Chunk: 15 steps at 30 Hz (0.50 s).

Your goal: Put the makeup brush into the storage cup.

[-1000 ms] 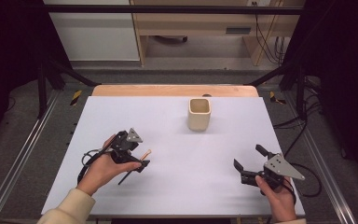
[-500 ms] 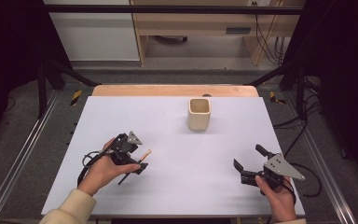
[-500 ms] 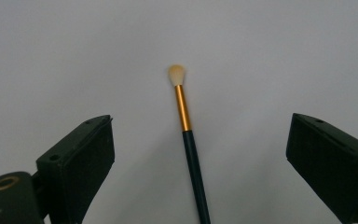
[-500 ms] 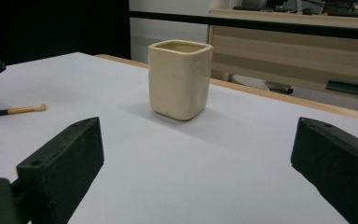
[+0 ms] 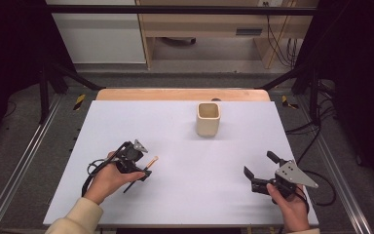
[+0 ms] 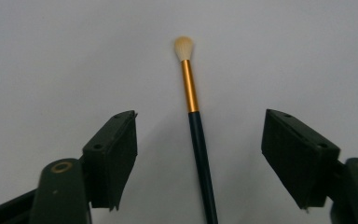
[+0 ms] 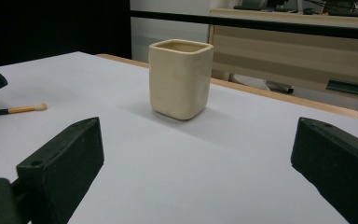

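A thin brush point(image 6: 196, 126) with a dark handle, gold ferrule and pale tip lies flat on the white table point(image 5: 185, 195). My left gripper point(image 5: 143, 170) points down over the brush point(image 5: 151, 161). Its handle lies between the jaws, which have just been closing, and a gap stays on each side, so the left gripper point(image 6: 199, 122) is open. A cream square cup point(image 5: 208, 119) stands upright toward the back of the table. My right gripper point(image 5: 258, 163) rests low at the front right, open and holding nothing. It faces the cup point(image 7: 181, 79), with the brush point(image 7: 14, 110) far to its left.
A wooden strip point(image 5: 175, 94) runs along the table's far edge. Metal rails point(image 5: 24, 161) flank the table on both sides. A wooden bench point(image 7: 298, 51) stands beyond the table. Cables point(image 5: 316, 180) trail from the right gripper.
The left gripper's jaws stand a little narrower around the brush handle than before. The brush, the cup and the right hand are where they were.
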Each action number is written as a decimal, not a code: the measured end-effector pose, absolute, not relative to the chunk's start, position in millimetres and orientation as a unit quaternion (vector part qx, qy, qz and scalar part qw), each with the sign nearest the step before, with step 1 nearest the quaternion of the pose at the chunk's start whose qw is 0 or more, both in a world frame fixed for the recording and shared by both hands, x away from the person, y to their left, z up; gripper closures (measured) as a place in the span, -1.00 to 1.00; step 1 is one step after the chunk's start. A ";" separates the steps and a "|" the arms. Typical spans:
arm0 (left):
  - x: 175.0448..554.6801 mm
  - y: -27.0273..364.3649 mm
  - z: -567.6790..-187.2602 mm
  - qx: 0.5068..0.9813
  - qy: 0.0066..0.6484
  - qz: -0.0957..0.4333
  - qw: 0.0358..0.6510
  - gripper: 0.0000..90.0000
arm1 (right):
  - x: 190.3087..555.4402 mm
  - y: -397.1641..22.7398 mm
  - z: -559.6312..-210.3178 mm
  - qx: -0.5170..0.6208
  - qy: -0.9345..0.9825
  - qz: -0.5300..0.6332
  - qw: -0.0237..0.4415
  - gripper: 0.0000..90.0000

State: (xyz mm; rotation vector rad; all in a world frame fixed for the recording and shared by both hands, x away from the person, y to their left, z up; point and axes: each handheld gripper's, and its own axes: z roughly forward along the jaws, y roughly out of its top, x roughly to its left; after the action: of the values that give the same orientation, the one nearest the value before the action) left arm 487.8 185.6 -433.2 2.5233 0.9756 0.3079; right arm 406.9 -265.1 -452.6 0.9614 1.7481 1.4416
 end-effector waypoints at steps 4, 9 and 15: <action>488.1 185.8 -435.3 0.909 0.351 0.103 0.199 -0.18 | 406.9 -265.4 -452.6 0.368 0.669 0.552 0.334 -0.94; 487.4 185.7 -437.7 0.911 0.354 0.092 0.189 0.02 | 406.7 -265.0 -452.5 0.369 0.669 0.552 0.333 -0.94; 487.3 186.4 -438.5 0.913 0.355 0.084 0.184 0.22 | 406.8 -264.9 -452.5 0.368 0.669 0.553 0.333 -0.93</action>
State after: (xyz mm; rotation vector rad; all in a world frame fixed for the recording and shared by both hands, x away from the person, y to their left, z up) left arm 487.3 186.4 -438.5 2.5736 1.0007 0.2355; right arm 406.8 -264.9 -452.5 0.9623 1.7485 1.4437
